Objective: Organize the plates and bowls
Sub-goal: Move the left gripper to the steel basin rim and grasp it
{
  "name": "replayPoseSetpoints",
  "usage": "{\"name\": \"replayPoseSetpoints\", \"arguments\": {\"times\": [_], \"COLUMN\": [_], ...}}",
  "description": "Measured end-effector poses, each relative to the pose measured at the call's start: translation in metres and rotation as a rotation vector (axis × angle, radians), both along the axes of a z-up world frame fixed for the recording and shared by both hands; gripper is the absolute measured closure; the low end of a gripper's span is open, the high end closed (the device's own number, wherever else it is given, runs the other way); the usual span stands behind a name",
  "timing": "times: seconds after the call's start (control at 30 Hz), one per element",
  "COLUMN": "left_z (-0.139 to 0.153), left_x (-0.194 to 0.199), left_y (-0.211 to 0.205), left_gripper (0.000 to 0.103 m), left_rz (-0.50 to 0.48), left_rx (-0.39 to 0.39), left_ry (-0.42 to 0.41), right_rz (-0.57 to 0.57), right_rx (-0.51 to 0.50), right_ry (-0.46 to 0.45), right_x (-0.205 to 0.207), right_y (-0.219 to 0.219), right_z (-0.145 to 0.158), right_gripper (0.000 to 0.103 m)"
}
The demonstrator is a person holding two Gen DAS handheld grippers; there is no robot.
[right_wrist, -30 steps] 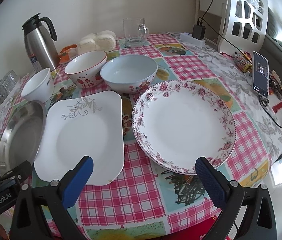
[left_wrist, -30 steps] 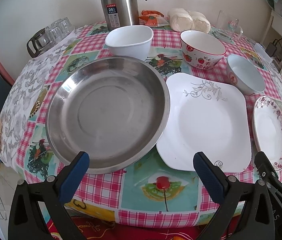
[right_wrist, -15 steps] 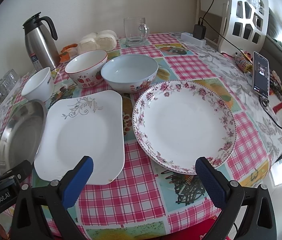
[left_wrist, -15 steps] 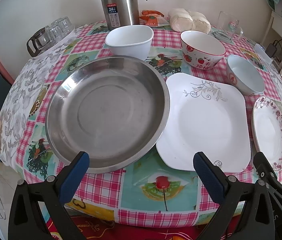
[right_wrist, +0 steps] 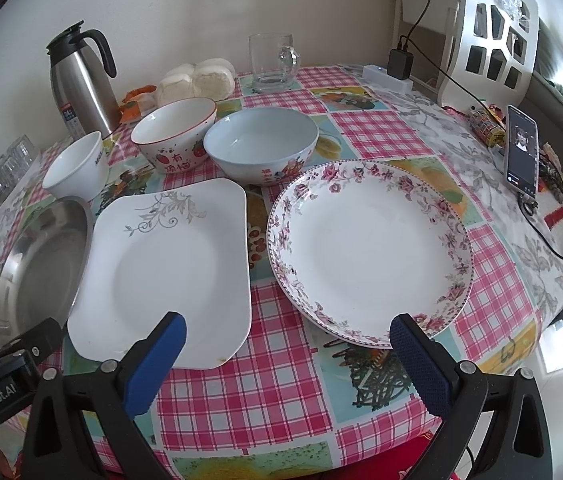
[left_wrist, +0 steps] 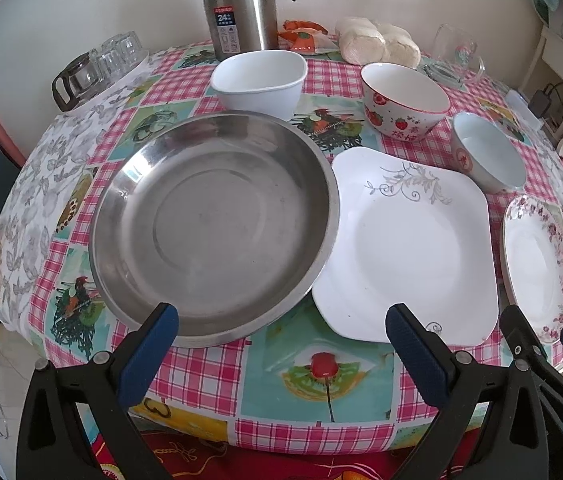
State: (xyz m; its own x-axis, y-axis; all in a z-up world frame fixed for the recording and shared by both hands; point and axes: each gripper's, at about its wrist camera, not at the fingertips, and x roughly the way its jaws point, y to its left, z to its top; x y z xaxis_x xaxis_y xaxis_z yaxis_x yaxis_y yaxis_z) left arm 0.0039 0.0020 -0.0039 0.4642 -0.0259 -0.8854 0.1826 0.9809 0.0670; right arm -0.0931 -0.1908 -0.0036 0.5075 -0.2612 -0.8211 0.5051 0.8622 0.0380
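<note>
Both of my claws hang spread apart and empty at the near edge of the table: my left gripper [left_wrist: 281, 334] sits before the steel pan and the square plate, and my right gripper [right_wrist: 287, 338] sits before the square plate and the flowered plate.

Nearest me, three flat pieces run in a row. On the left lies the steel pan [left_wrist: 213, 228], whose rim overlaps the left edge of the white square plate [left_wrist: 405, 248]. Just right of that, with a thin strip of cloth showing between them, rests the round flowered plate [right_wrist: 369, 248].

Behind them stand three bowls, all upright. Farthest left, just beyond the pan, is the plain white bowl [left_wrist: 259, 80]. In the middle comes the strawberry bowl [right_wrist: 175, 134], and just beside it, so close I cannot tell if they touch, the pale blue bowl [right_wrist: 261, 144], whose base sits right at the far rim of the flowered plate.

Everything stands on the pink checked tablecloth [right_wrist: 249, 384]. Along the wall behind are a steel thermos [right_wrist: 81, 84], a bag of buns [right_wrist: 197, 80] and a glass mug [right_wrist: 271, 62]. Well to the right, a phone [right_wrist: 520, 148] stands propped upright.
</note>
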Motion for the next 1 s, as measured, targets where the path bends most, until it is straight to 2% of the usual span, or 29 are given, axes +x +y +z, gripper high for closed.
{"name": "replayPoseSetpoints", "arguments": {"times": [0.13, 0.33, 0.43, 0.57, 0.7, 0.8, 1.0], "left_z": [0.005, 0.005, -0.001, -0.012, -0.014, -0.017, -0.037], "left_x": [0.010, 0.023, 0.031, 0.039, 0.043, 0.049, 0.062], "left_y": [0.029, 0.090, 0.112, 0.131, 0.145, 0.152, 0.156], "left_gripper": [0.000, 0.000, 0.000, 0.000, 0.000, 0.000, 0.000], "left_rz": [0.101, 0.286, 0.330, 0.366, 0.375, 0.385, 0.380], "left_rx": [-0.089, -0.161, -0.190, -0.209, -0.256, -0.252, -0.257], "left_ry": [-0.012, -0.059, -0.030, 0.011, -0.025, -0.047, 0.070], "right_rz": [0.065, 0.163, 0.206, 0.269, 0.265, 0.267, 0.301], "right_rx": [0.007, 0.015, 0.024, 0.025, 0.047, 0.088, 0.059], "right_ry": [-0.047, -0.070, -0.086, -0.102, -0.097, -0.088, -0.053], "right_x": [0.008, 0.030, 0.039, 0.051, 0.062, 0.071, 0.084], "right_y": [0.015, 0.047, 0.062, 0.085, 0.096, 0.099, 0.111], "right_z": [0.005, 0.003, 0.001, -0.002, -0.011, -0.019, -0.029], "right_gripper": [0.000, 0.000, 0.000, 0.000, 0.000, 0.000, 0.000]}}
